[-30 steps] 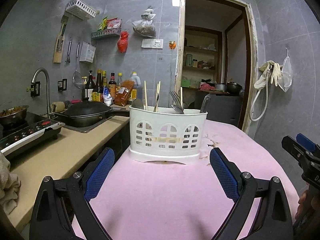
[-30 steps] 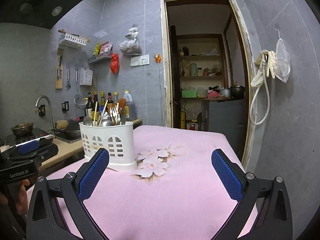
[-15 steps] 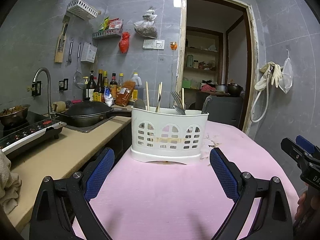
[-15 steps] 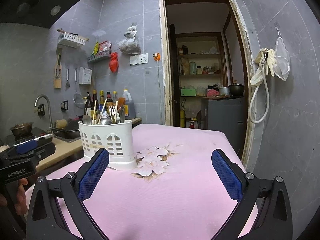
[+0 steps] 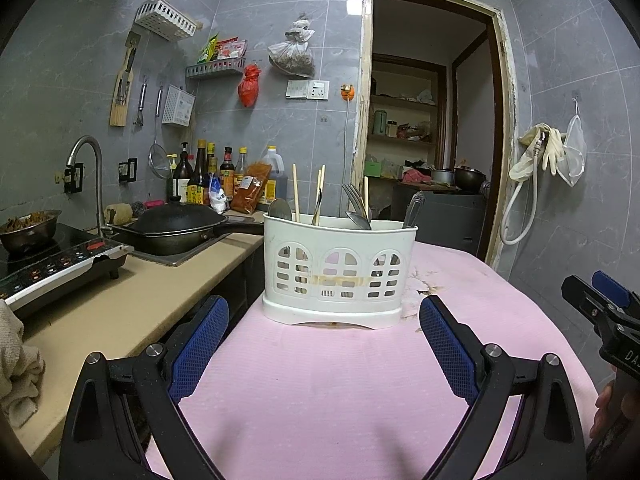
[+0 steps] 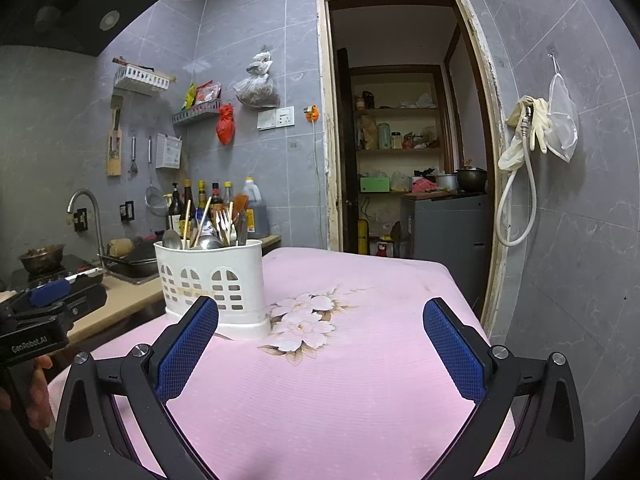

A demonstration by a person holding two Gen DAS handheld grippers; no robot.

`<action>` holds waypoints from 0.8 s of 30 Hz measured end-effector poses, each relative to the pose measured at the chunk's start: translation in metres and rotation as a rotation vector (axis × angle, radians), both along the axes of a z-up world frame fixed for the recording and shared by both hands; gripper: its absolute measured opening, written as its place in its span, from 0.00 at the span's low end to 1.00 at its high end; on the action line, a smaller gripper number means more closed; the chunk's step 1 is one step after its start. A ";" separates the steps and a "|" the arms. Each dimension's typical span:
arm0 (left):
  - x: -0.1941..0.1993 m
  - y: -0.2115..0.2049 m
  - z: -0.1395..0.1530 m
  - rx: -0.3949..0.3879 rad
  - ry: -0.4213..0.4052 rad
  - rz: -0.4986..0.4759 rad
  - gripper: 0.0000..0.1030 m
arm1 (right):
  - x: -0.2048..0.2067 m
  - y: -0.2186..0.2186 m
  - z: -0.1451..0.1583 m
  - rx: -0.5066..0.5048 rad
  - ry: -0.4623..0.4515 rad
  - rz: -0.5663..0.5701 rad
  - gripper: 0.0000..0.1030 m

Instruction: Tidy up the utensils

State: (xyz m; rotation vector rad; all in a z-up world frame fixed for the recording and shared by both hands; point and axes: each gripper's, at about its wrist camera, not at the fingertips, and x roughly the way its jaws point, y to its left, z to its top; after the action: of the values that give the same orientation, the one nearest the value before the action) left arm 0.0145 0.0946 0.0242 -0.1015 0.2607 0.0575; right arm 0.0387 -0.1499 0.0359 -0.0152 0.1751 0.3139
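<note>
Pink textured tablecloth (image 5: pixel 320 380); white slotted plastic caddy (image 5: pixel 339 276) holding metal cutlery; left gripper (image 5: pixel 322 344), right gripper (image 6: pixel 320 346) both spread.

Both views are evenly lit by cool indoor light from above, moderately bright. The pink cloth (image 5: pixel 340 380) on the desk is the brightest surface, with no hard glare, and a soft shadow lies along the near base of the white utensil caddy (image 5: pixel 339 270). The room behind the doorway (image 6: pixel 404 120) is dimmer and warmer. The range hood (image 6: pixel 76 4) in the right wrist view reads nearly black. Fisheye distortion bows the door frame and wall tiles, and all 4 corners of each frame fall off into black vignette. Focus is sharp in the middle ground; the blue pads (image 6: pixel 188 346) closest to the lens look slightly soft.
</note>
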 end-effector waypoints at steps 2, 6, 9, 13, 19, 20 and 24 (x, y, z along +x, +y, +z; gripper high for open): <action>0.000 0.000 0.000 -0.002 -0.001 0.000 0.91 | 0.000 -0.001 0.000 -0.001 0.000 -0.001 1.00; 0.000 0.001 0.000 0.000 -0.001 0.002 0.91 | 0.000 -0.002 0.000 0.001 0.001 -0.001 1.00; 0.000 0.001 0.000 -0.001 -0.001 0.001 0.91 | 0.000 -0.003 -0.001 0.001 0.001 -0.002 1.00; -0.001 0.002 0.001 -0.002 -0.002 0.002 0.91 | 0.000 -0.003 -0.001 0.000 0.002 -0.001 1.00; -0.001 0.002 0.001 -0.004 0.000 0.002 0.91 | 0.000 -0.004 -0.003 -0.003 0.003 -0.001 1.00; -0.001 0.002 0.001 -0.003 0.000 0.004 0.91 | 0.000 -0.005 -0.003 -0.003 0.002 -0.001 1.00; -0.002 0.002 0.001 -0.002 -0.001 0.003 0.91 | 0.000 -0.005 -0.003 -0.002 0.005 -0.001 1.00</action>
State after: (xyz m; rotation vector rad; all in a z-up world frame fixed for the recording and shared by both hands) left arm 0.0127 0.0965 0.0256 -0.1040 0.2598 0.0597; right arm 0.0384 -0.1549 0.0331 -0.0161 0.1801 0.3127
